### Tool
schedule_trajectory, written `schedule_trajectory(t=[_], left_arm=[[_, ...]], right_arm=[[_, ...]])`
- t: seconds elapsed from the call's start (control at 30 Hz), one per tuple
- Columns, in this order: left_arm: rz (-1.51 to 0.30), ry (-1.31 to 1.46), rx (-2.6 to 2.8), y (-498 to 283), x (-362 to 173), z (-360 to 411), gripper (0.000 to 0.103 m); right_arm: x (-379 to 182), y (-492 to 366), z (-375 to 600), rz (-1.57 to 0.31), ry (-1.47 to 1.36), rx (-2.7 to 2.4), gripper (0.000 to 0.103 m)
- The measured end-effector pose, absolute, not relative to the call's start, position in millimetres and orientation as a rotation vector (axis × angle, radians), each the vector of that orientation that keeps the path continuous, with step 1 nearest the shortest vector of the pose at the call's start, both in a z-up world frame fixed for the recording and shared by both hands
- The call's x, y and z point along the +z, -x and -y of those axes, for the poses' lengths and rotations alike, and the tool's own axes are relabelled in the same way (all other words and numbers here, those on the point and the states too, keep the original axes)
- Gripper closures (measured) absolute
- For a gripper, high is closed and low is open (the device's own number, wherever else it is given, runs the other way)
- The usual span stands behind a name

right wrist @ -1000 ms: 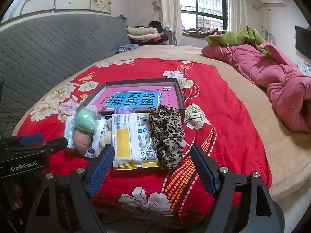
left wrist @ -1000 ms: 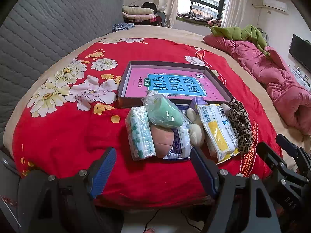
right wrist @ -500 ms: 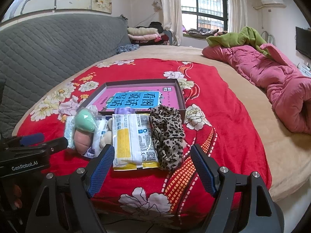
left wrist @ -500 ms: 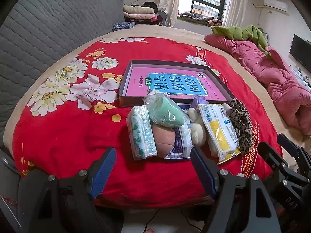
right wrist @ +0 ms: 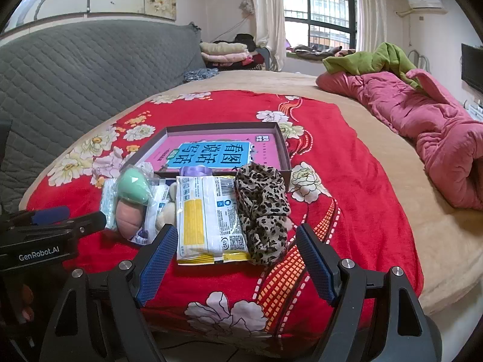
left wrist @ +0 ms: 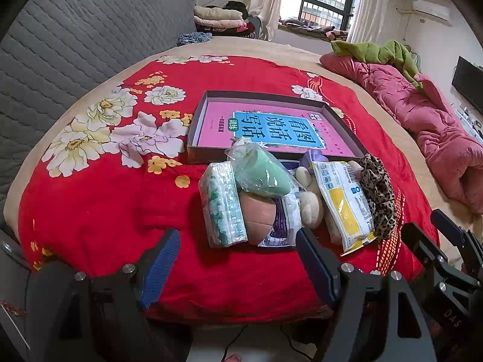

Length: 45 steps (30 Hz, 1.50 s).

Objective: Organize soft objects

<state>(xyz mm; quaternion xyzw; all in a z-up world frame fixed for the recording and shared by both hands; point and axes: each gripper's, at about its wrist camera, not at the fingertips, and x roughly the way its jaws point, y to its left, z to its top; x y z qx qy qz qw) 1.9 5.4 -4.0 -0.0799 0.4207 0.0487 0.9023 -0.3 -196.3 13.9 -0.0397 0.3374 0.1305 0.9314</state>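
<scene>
Soft objects (right wrist: pixel 211 208) beside box (right wrist: pixel 282 147); jaws apart.

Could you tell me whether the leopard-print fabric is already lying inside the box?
No, the leopard-print fabric lies on the red blanket in front of the box.

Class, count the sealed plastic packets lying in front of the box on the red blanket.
3: a green-patterned tissue pack at the left, a purple-printed packet under the sponges, and a yellow-and-white packet beside the leopard-print cloth. Others may be hidden.

Soft packets (left wrist: pixel 225 205) in a row just before the box (left wrist: pixel 193 138), scrunchie (right wrist: pixel 262 208) rightmost.
</scene>
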Motion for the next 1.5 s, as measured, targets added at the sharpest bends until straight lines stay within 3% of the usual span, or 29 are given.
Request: schedule_trajectory(t=[1.5], left_arm=[[-0.949,0.351,0.163,-29.7,-45.0,-71.7,0.025]], right_arm=[[7.3,-44.6,105.5,-0.7,0.25,0.504,0.022]])
